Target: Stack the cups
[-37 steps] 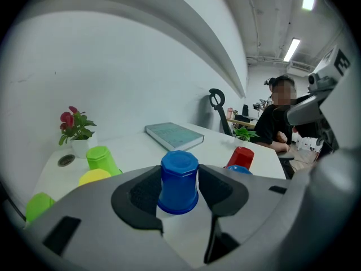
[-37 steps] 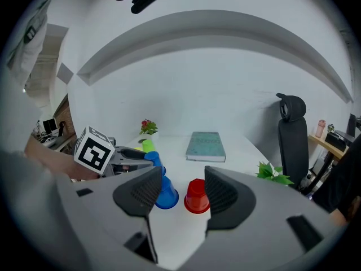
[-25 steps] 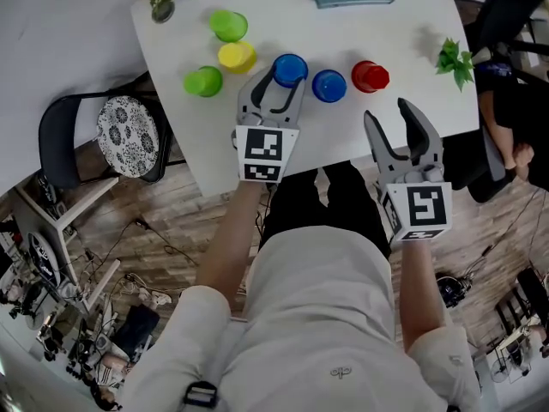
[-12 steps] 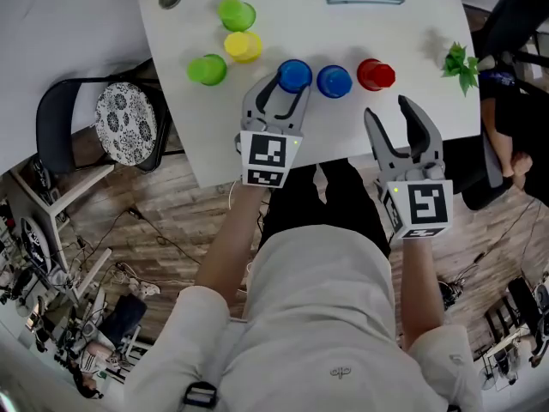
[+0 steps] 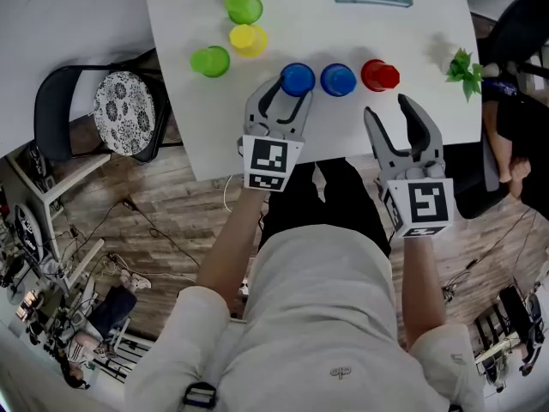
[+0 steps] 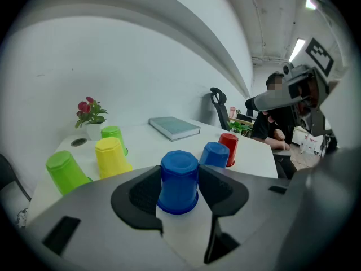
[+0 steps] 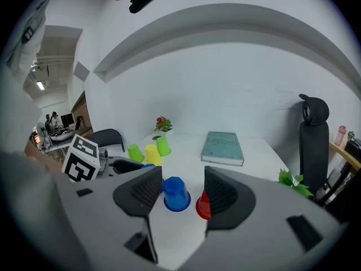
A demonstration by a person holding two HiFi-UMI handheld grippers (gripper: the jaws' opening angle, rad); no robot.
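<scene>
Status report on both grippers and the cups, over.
Left gripper open, straddling left blue cup. Right gripper open, empty. No cups stacked. Nothing in the way.

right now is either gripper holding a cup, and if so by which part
Nothing is held. The left gripper has its jaws open either side of a blue cup standing on the table; the right gripper is open and empty.

Soft, even light leaves faint shadows on the white table (image 5: pixel 429 33). Beyond it a ceiling lamp (image 6: pixel 297 48) glares; both gripper views warp and darken at their edges.
</scene>
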